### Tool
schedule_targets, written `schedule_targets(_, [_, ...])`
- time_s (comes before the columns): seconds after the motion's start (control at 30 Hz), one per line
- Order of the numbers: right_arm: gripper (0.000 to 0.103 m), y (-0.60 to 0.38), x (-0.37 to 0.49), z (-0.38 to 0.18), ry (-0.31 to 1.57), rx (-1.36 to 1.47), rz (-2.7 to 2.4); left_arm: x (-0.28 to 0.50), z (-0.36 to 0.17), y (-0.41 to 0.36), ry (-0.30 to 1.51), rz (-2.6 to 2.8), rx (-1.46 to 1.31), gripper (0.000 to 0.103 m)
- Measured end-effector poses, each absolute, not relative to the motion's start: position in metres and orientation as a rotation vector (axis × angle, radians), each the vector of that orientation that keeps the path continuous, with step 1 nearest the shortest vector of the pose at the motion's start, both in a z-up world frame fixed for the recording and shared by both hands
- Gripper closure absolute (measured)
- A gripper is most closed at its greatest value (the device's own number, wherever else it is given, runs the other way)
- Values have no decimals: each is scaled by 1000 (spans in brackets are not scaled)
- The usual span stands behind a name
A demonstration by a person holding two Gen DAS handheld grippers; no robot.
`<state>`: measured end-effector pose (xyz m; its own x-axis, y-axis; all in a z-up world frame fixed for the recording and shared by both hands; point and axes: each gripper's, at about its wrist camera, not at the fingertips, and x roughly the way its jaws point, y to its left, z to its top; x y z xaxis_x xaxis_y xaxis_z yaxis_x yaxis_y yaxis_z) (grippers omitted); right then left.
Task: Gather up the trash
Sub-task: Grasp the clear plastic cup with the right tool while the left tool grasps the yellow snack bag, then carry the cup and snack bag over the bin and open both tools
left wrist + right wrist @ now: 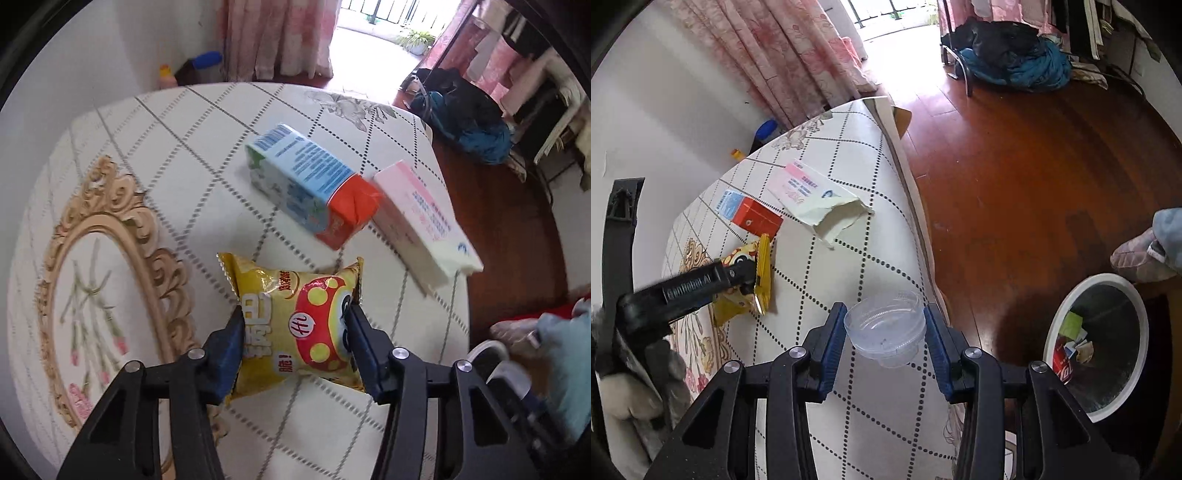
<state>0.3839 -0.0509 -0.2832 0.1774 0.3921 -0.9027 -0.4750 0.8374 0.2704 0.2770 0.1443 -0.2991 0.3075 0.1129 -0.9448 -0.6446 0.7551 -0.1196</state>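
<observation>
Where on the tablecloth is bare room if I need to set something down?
Free: the far stretch of the checked tablecloth beyond the blue-and-orange carton, and the near edge strip by the clear plastic cup. Crowded: the middle, where carton, pink-and-white box and yellow snack bag cluster.
</observation>
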Motion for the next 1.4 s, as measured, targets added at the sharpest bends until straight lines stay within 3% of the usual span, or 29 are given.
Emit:
schedule_targets(0.27, [59,-46,355,-264,1182,-146,658,218,-268,130,1084,600,-430,54])
schedule_targets(0.5, [59,-65,337,-223,1091,-122,689,190,-208,99,969,598,-360,54])
schedule_targets(0.93, [59,-185,338,-142,957,-20,594,218,-137,-5,843,415,-291,54])
schedule_targets(1.17, [59,-270,354,-132,946,8,467,264,-142,-65,868,254,-275,54])
schedule_targets(1.4, [59,-350,377,-183,1050,6,325,342,-215,-114,1063,-6,-405,54])
